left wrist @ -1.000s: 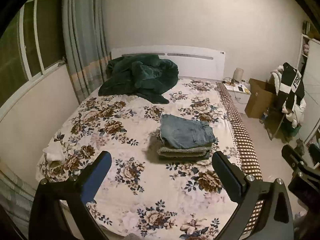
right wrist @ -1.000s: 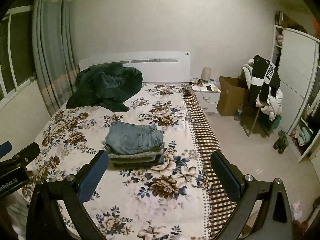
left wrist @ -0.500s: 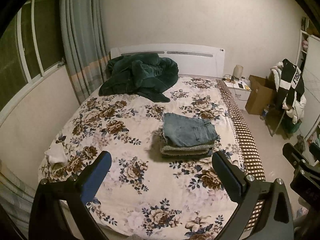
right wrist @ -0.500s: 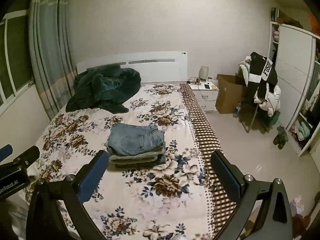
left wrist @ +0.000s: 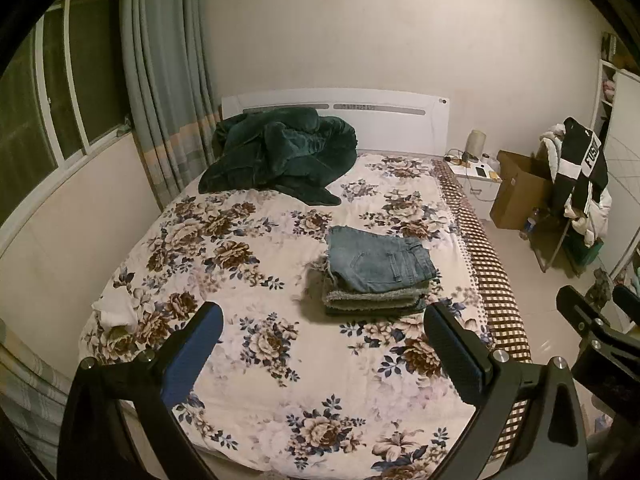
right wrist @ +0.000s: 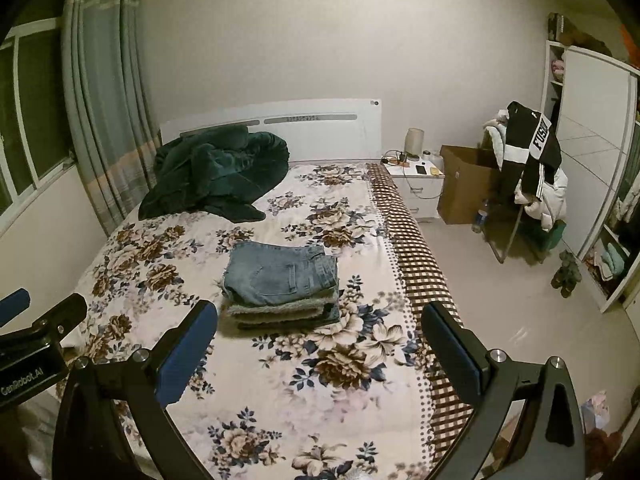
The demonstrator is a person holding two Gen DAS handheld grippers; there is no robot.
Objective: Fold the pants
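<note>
A stack of folded pants [left wrist: 376, 272], blue jeans on top, lies on the floral bed cover [left wrist: 248, 280] toward its right side; it also shows in the right wrist view [right wrist: 280, 284]. My left gripper [left wrist: 324, 336] is open and empty, held well back above the foot of the bed. My right gripper [right wrist: 320, 332] is open and empty too, equally far back. The right gripper shows at the right edge of the left wrist view [left wrist: 592, 328], and the left gripper at the left edge of the right wrist view [right wrist: 36, 320].
A dark green blanket [left wrist: 280, 152] is heaped at the headboard. A small white cloth [left wrist: 114, 312] lies at the bed's left edge. A nightstand [right wrist: 416, 184], cardboard box [right wrist: 464, 184], chair hung with clothes [right wrist: 528, 176] and wardrobe [right wrist: 592, 152] stand to the right.
Both grippers have drawn back and up from the bed, so the pants stack looks smaller and farther away. Both stay open and empty.
</note>
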